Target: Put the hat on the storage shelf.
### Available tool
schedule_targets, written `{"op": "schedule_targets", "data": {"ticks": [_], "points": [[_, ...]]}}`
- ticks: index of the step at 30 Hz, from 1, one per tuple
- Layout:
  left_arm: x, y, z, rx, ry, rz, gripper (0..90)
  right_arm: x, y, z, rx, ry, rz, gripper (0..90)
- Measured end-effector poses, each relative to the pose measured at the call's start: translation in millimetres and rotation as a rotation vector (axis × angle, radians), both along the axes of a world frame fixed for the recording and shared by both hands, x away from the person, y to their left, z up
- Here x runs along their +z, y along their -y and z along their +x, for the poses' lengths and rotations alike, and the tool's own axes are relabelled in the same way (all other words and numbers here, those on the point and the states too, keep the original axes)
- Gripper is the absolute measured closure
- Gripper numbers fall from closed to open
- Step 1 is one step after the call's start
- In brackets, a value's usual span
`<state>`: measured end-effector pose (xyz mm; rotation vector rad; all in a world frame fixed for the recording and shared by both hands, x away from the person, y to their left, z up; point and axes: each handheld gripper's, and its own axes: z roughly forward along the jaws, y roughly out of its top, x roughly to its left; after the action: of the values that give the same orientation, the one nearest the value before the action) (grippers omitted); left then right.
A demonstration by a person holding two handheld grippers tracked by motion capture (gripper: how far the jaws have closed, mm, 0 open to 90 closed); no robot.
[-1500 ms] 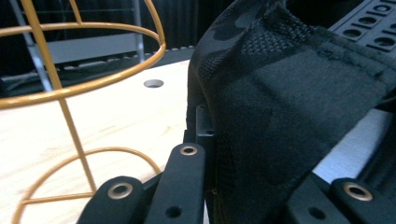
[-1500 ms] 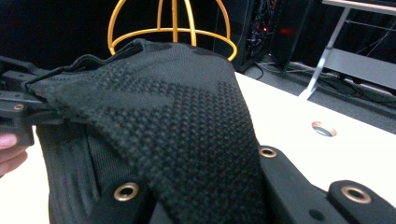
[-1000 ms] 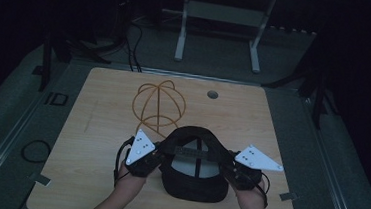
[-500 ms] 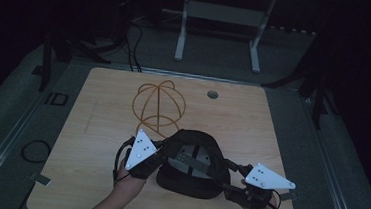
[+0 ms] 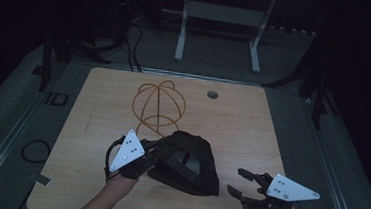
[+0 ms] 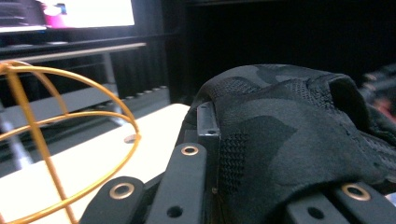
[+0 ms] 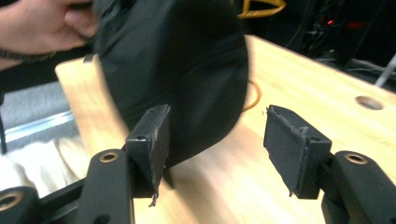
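A black camouflage cap (image 5: 189,162) rests near the front middle of the wooden table (image 5: 237,118), tilted with its opening up. My left gripper (image 5: 162,150) is shut on the cap's left edge; in the left gripper view the cap (image 6: 280,140) drapes over the jaws. Just behind the cap stands a gold wire dome stand (image 5: 159,105), also seen as the wire stand (image 6: 70,140) at left. My right gripper (image 5: 236,181) is open at the front right, apart from the cap. In its own view the right gripper (image 7: 217,135) holds nothing, with the cap (image 7: 177,56) beyond the left jaw.
A round hole (image 5: 213,94) sits in the table's far side. A grey metal frame (image 5: 220,17) stands on the floor behind the table, and cables (image 5: 34,148) lie to the left. A hand (image 7: 42,23) holds the left gripper.
My right gripper has let go of the cap and pulled away to the front right, now open. The cap has tilted and shifted slightly, held by the left gripper alone.
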<state>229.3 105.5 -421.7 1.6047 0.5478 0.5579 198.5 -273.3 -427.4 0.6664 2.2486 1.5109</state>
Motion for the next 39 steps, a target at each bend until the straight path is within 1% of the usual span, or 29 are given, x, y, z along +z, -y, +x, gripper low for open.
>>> {"op": "schedule_targets", "data": {"ticks": [1,2,3,5,6,7,8,9,10,11,13,14,15,17,19,20,22,24,25,26,28,29,30,31,33,34,35,36,39], "points": [[0.0,0.0,0.0,0.0,0.0,0.0,88.5,3.4,0.9,0.3,-0.006,0.017,0.003,42.6],[0.5,-4.7,0.8,-0.062,0.004,-0.008,88.4,6.7,1.1,1.0,-0.011,0.03,0.005,42.7],[0.8,-6.5,0.2,-0.081,0.019,-0.007,88.4,9.9,0.4,2.3,-0.006,0.037,0.004,43.1],[2.3,-9.4,1.0,-0.132,0.015,-0.006,88.4,15.6,-3.3,4.3,0.004,0.05,0.005,44.7],[2.6,-10.5,0.8,-0.145,0.021,-0.009,88.4,17.9,-6.1,5.6,0.018,0.051,0.005,44.7],[2.6,-10.5,0.8,-0.145,0.021,-0.009,88.4,17.9,-6.1,5.6,0.018,0.051,0.005,44.7],[3.8,-13.5,2.4,-0.201,0.012,-0.031,88.4,19.5,-8.6,6.3,0.031,0.057,0.004,44.7],[4.3,-15.1,2.6,-0.223,0.016,-0.038,88.4,23.0,-17.5,6.6,0.062,0.067,0.002,44.7],[4.8,-16.6,3.8,-0.253,0.009,-0.047,88.3,24.5,-22.3,6.5,0.081,0.074,0.0,44.6],[5.4,-18.2,4.8,-0.272,0.012,-0.045,88.4,25.7,-27.3,6.3,0.097,0.079,0.001,44.7],[5.9,-21.3,7.9,-0.337,0.0,-0.058,88.4,27.1,-37.4,6.6,0.133,0.087,-0.007,44.6],[6.1,-21.6,8.3,-0.339,0.002,-0.055,88.3,27.4,-42.5,6.7,0.147,0.091,-0.013,44.6],[6.1,-21.7,9.1,-0.356,-0.006,-0.058,88.4,27.7,-47.4,6.9,0.162,0.092,-0.019,44.6],[6.2,-21.2,8.9,-0.371,-0.006,-0.064,88.4,28.2,-56.1,7.8,0.185,0.097,-0.029,44.7],[6.6,-19.5,7.0,-0.388,0.006,-0.058,88.4,29.0,-63.4,9.3,0.208,0.102,-0.035,44.7],[7.3,-18.2,6.0,-0.4,0.007,-0.049,88.4,29.4,-64.9,10.0,0.218,0.1,-0.031,44.6],[7.5,-16.5,4.2,-0.414,0.017,-0.046,88.4,30.4,-68.3,11.8,0.234,0.1,-0.025,44.7],[7.9,-15.2,3.1,-0.425,0.016,-0.049,88.4,30.9,-71.1,13.7,0.247,0.105,-0.03,45.0],[8.0,-15.0,3.2,-0.434,0.015,-0.051,88.4,30.9,-72.2,14.8,0.247,0.105,-0.033,47.0],[8.3,-14.6,3.1,-0.435,0.019,-0.045,88.4,30.6,-73.4,16.0,0.261,0.1,-0.03,49.4],[8.6,-14.2,3.0,-0.438,0.017,-0.048,88.4,30.5,-74.1,16.2,0.268,0.101,-0.029,50.4],[9.4,-13.8,3.1,-0.435,0.02,-0.042,88.3,30.8,-76.3,16.0,0.282,0.104,-0.042,58.9],[9.6,-13.6,3.4,-0.438,0.018,-0.042,88.4,30.9,-76.7,15.6,0.282,0.11,-0.046,60.9],[9.6,-13.0,3.5,-0.434,0.021,-0.039,88.4,30.9,-77.4,14.8,0.28,0.121,-0.052,67.1],[9.2,-11.9,3.9,-0.437,0.011,-0.038,88.3,31.0,-78.2,14.1,0.287,0.13,-0.063,78.3],[9.2,-11.9,3.9,-0.437,0.011,-0.038,88.3,31.0,-78.2,14.1,0.287,0.13,-0.063,78.3],[9.0,-11.3,4.6,-0.434,0.01,-0.036,88.3,30.8,-79.1,13.4,0.282,0.132,-0.077,83.9],[9.0,-11.1,5.5,-0.428,0.012,-0.029,88.3,30.4,-79.8,13.5,0.279,0.132,-0.083,86.9],[9.3,-11.2,6.2,-0.407,0.01,-0.019,88.1,30.7,-77.2,13.6,0.269,0.127,-0.064,87.7]]}}
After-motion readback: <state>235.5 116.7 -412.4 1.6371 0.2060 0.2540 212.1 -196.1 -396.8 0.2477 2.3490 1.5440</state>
